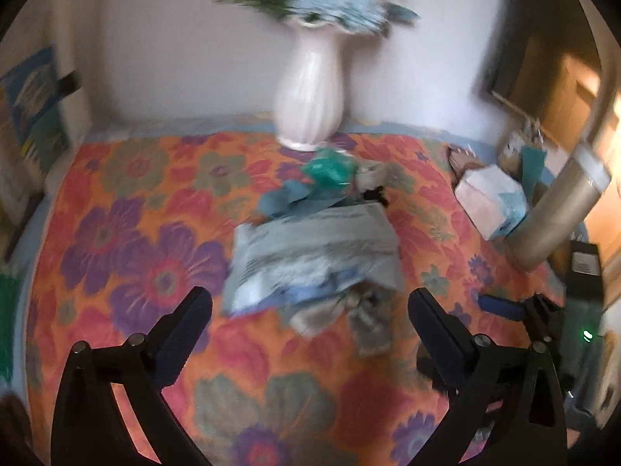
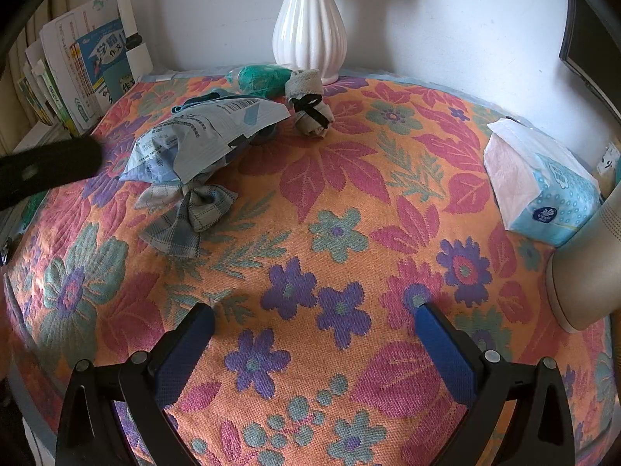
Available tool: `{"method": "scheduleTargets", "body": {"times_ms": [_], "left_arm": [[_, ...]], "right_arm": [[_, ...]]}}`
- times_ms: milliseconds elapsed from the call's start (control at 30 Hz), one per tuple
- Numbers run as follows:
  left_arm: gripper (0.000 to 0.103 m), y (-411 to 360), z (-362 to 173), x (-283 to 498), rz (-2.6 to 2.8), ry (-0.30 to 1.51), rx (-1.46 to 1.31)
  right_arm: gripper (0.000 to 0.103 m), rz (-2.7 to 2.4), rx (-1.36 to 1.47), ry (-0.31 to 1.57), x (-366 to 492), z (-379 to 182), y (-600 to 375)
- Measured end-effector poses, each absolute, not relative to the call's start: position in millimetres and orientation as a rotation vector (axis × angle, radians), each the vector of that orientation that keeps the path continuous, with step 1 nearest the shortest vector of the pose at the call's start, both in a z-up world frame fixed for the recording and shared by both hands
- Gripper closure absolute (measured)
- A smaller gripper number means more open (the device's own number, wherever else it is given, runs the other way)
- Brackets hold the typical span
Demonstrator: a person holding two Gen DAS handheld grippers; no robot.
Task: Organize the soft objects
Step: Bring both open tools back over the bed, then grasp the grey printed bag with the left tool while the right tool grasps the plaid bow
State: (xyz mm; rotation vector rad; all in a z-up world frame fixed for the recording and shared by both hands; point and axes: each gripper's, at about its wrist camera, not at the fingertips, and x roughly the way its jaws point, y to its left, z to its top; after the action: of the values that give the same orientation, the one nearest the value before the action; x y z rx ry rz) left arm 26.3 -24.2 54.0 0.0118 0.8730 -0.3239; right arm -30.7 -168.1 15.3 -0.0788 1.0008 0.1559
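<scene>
Lying toward the back-left of the flowered tablecloth (image 2: 349,202), a crumpled grey-blue printed pouch (image 2: 202,138) is resting partly on a plaid fabric bow (image 2: 186,213); a teal bundle (image 2: 262,77) and a black-tied cloth roll (image 2: 310,105) are sitting by the white vase (image 2: 308,27). Left gripper (image 1: 310,314) is hovering before the pouch, fingers spread, view blurred, contact probably none. Right gripper (image 2: 314,330) is hanging near the front edge, fingers wide apart, empty.

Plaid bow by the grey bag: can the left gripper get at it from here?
Probably yes. The left gripper is open, the plaid bow lies between its fingers ahead, only partly under the grey bag.
</scene>
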Motion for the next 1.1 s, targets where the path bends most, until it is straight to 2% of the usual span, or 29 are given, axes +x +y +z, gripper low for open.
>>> {"method": "scheduleTargets", "body": {"times_ms": [167,333,433,533,800,867,933,1000,1100], "left_arm": [[0.002,-52.0,38.0,21.8,-0.199,0.932,0.216],[0.002,-15.6,34.7,-19.9,-0.204,1.070,0.018],[0.002,-6.5,54.8,-30.4,-0.154,1.025,0.000],[0.002,-18.7,73.5,-18.6,-0.147,0.917,0.060],[0.004,-89.6,36.4,62.1,-0.209,0.940,0.315],[0.021,-91.2,30.7,71.6,-0.179,0.916,0.349],[0.027,-81.1,33.8,73.8,-0.194,0.896,0.304],[0.041,-71.0,42.0,67.5,-0.219,0.862,0.255],[0.054,-53.4,60.2,50.5,-0.232,0.814,0.193]], "right_arm": [[0.000,0.157,-0.078,1.002,-30.6,15.3,-167.8],[0.000,0.153,-0.076,1.002,-29.8,15.4,-167.8],[0.000,0.153,-0.077,1.001,-30.9,16.0,-166.9],[0.000,0.154,-0.076,1.001,-31.6,16.2,-166.8],[0.000,0.172,-0.060,0.998,-33.3,16.7,-170.8],[0.000,0.174,-0.060,0.999,-33.3,16.4,-171.0],[0.000,0.174,-0.062,1.000,-33.4,16.2,-171.1],[0.000,0.175,-0.066,1.001,-33.7,16.2,-170.4],[0.000,0.174,-0.067,1.001,-33.8,16.2,-169.6]]}}
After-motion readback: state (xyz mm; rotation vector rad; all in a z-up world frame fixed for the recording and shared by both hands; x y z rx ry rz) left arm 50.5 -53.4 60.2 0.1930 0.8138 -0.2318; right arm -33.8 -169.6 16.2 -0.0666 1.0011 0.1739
